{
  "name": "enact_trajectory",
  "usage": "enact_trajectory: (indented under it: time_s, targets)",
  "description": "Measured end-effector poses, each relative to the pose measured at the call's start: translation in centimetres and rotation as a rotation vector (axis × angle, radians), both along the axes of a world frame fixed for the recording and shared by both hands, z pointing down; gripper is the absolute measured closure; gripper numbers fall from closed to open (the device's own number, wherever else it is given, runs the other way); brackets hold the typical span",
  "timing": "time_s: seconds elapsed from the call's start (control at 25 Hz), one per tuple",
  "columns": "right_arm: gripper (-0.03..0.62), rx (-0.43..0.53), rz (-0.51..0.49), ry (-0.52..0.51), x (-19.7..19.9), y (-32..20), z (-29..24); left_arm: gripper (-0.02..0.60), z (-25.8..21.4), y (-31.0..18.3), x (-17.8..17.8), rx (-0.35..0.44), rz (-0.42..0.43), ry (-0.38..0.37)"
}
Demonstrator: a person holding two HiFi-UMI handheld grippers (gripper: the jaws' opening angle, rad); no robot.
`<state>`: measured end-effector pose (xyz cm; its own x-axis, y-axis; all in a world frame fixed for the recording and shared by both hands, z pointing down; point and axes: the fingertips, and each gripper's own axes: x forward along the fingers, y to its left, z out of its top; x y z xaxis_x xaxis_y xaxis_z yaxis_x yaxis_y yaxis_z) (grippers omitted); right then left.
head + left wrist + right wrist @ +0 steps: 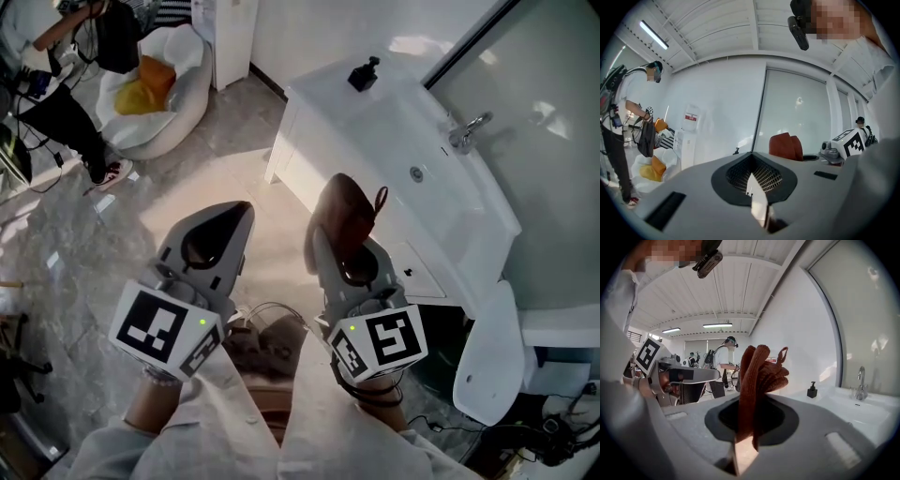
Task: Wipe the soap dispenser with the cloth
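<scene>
the step in hand looks like the approach: the cloth is picked up but not yet at the bottle. the right gripper [744, 446] has its fingers pinching the rust-brown cloth [757, 376], which stands up from them in a bunched fold with a small loop at the top. the left gripper [757, 197] has its fingers pressed together with nothing between them, and is held just beside the right one, both above the floor.

the soap dispenser [364, 73], small and black with a pump top, stands upright near the far corner of the white counter [328, 103], well apart from both grippers and from the faucet [466, 132] at the other side of the basin.

to do this well, i would carry the right gripper over the counter edge and lead with the free, bunched end of the cloth, so that fabric and not the hard fingers meets the bottle. the pinch should be firm, since little of the cloth sits inside it. the bottle looks light and likely to slide or tip, so spreading the left fingers and steadying its body before wiping seems wise. strokes along the sides, clear of the pump head, should avoid squirting soap
</scene>
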<state>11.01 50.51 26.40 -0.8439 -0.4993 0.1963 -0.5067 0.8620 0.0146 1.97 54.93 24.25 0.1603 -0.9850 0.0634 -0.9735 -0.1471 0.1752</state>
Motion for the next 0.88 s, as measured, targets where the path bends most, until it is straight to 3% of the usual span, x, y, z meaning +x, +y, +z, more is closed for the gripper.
enact_trajectory:
  time_s: [0.48, 0.88]
  targets:
    - [0.539, 0.030, 0.006, 0.033, -0.7, -0.5, -0.3, 0.578, 0.9, 0.8, -1.4, -0.008, -0.026, 0.019]
    - [0.539, 0.015, -0.003, 0.023, -3.0, -4.6, 0.4, 0.577, 1.1, -2.8, -3.7, -0.016, -0.042, 0.002]
